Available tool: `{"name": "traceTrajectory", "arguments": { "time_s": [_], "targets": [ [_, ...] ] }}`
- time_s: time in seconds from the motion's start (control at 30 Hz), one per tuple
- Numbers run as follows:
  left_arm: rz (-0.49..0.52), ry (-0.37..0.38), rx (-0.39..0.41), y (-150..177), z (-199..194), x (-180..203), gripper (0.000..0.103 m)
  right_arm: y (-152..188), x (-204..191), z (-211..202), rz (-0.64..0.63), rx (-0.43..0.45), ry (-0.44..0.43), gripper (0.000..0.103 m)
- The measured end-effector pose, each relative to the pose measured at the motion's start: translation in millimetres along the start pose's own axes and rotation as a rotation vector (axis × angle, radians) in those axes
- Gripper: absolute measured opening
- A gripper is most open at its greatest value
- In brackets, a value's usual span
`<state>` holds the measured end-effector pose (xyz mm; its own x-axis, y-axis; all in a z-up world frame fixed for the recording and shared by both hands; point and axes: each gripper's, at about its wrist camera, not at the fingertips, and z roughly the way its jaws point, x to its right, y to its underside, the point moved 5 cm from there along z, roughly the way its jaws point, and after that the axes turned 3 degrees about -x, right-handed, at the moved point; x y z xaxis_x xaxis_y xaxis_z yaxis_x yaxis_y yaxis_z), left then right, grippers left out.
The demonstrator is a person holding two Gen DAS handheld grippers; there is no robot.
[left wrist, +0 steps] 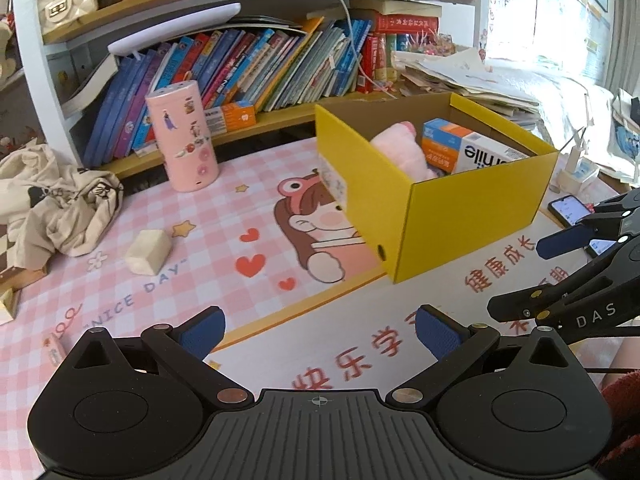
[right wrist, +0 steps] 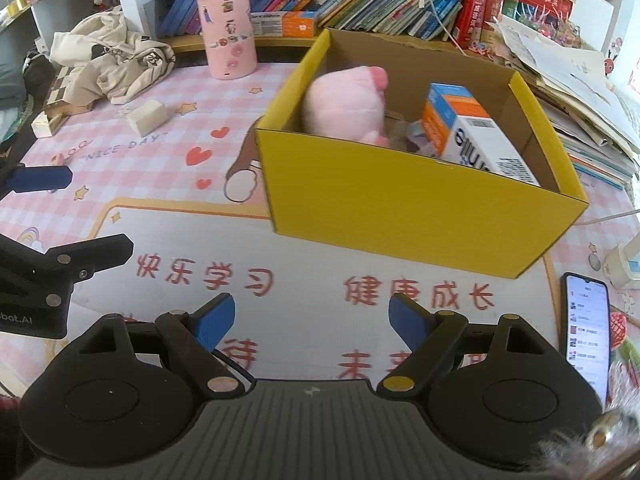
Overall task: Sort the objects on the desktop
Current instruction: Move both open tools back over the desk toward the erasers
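A yellow cardboard box (left wrist: 472, 216) (right wrist: 400, 208) stands on the pink desk mat; inside lie a pink plush toy (left wrist: 400, 152) (right wrist: 344, 104) and an orange-and-white carton (left wrist: 468, 148) (right wrist: 468, 132). A cream block (left wrist: 148, 252) (right wrist: 147, 118) lies on the mat at the left, and a pink cylinder (left wrist: 184, 136) (right wrist: 228, 30) stands upright behind it. My left gripper (left wrist: 320, 330) hovers open and empty over the mat's near edge. My right gripper (right wrist: 312, 318) is open and empty too, just short of the box front.
A crumpled beige cloth (left wrist: 60, 200) (right wrist: 108, 56) lies at the far left. A lit phone (right wrist: 588, 332) (left wrist: 570, 208) rests right of the box. Bookshelves (left wrist: 260, 68) and a paper pile (left wrist: 460, 76) line the back. Small wooden pieces (right wrist: 44, 124) sit at the left edge.
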<state>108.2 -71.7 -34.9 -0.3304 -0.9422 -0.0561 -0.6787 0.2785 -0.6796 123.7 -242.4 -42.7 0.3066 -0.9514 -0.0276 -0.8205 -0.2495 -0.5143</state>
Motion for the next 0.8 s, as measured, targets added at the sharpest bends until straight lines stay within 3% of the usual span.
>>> {"name": "traceTrajectory", "arguments": {
  "time_s": [0.47, 0.8],
  "targets": [
    [0.021, 0.005, -0.008, 18.7, -11.7, -44.2, 0.102, -6.8, -51.7, 8.6, 0.003, -0.004, -0.001, 0.084],
    [-0.012, -0.039, -0.007, 37.4, -23.7, -89.6, 0.102, -20.8, -102.1, 21.8, -0.049, -0.002, -0.031, 0.084]
  ]
}}
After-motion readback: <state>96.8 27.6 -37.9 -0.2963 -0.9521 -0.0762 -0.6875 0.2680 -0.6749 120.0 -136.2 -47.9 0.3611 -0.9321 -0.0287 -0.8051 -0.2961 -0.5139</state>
